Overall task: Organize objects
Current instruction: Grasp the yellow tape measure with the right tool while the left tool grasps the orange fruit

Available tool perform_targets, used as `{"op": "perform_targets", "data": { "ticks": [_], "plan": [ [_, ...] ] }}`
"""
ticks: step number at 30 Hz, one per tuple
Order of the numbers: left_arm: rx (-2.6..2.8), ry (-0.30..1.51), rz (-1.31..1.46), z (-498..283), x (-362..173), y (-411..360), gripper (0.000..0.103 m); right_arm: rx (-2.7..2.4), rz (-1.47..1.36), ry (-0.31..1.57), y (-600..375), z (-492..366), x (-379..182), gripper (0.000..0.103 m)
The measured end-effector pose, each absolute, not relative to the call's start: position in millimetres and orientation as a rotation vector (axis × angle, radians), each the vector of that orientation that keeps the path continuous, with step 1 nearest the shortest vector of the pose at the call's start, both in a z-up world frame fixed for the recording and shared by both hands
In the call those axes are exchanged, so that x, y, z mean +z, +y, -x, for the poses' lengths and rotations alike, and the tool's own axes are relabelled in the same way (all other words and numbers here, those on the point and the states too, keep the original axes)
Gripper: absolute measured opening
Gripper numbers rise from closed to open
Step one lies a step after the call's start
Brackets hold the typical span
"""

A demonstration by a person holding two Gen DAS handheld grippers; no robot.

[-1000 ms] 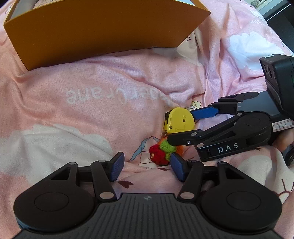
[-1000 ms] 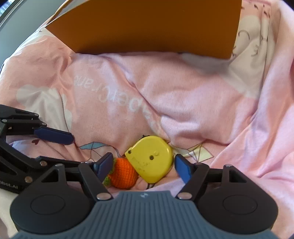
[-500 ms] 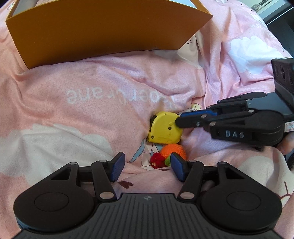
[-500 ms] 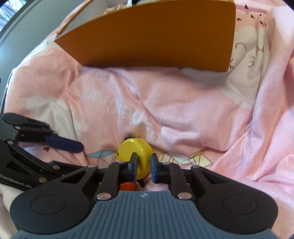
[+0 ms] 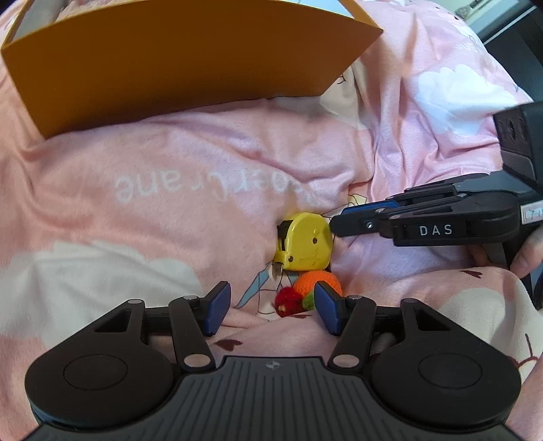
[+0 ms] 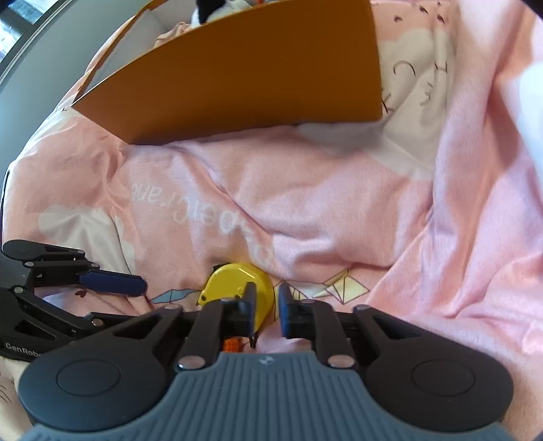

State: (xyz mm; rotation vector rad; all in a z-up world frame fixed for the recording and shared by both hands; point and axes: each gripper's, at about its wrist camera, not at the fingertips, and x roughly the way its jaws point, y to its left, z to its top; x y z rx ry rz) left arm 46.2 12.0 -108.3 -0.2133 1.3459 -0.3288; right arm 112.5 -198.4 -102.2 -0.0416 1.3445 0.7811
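bright daylight, soft shadows, fisheye-bent edges, blurred upper right corner.

The orange box [image 5: 176, 64] is cut off by the top edge in the left wrist view, and its contents [image 6: 217, 8] are only a blurred dark-and-white scrap at the far edge. The crocheted orange toy [image 6: 231, 345] is nearly all hidden behind the right gripper [image 6: 266, 307]. Whether its fingertips touch the yellow tape measure [image 5: 305, 242] cannot be told.
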Motion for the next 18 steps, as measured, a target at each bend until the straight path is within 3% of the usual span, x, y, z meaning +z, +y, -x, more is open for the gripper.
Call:
{"op": "perform_targets", "data": {
  "ticks": [2, 4, 8, 11, 17, 18],
  "plan": [
    [-0.337, 1.347, 0.194, -45.1, -109.6, 9.6, 0.065, 0.793, 0.028, 1.361, -198.0, -114.0, -105.5, 0.027],
    [-0.348, 1.356, 0.177, -44.5, -111.7, 7.1, 0.064, 0.826, 0.013, 1.377, -196.4, -115.2, -108.2, 0.043],
    [-0.353, 1.367, 0.163, -42.9, -113.9, 4.5, 0.064, 0.850, 0.021, 1.417, -184.7, -116.3, -119.4, 0.047],
    [-0.366, 1.366, 0.165, -42.9, -113.9, 3.0, 0.063, 0.868, -0.039, 1.461, -179.3, -120.5, -130.7, 0.064],
    [-0.449, 1.391, 0.218, -49.9, -119.3, -0.4, 0.062, 0.858, -0.073, 1.437, -183.3, -117.4, -128.3, 0.058],
    [-0.466, 1.402, 0.237, -52.4, -121.5, -1.0, 0.062, 0.854, -0.076, 1.420, -185.3, -115.2, -124.5, 0.033]
  ]
}}
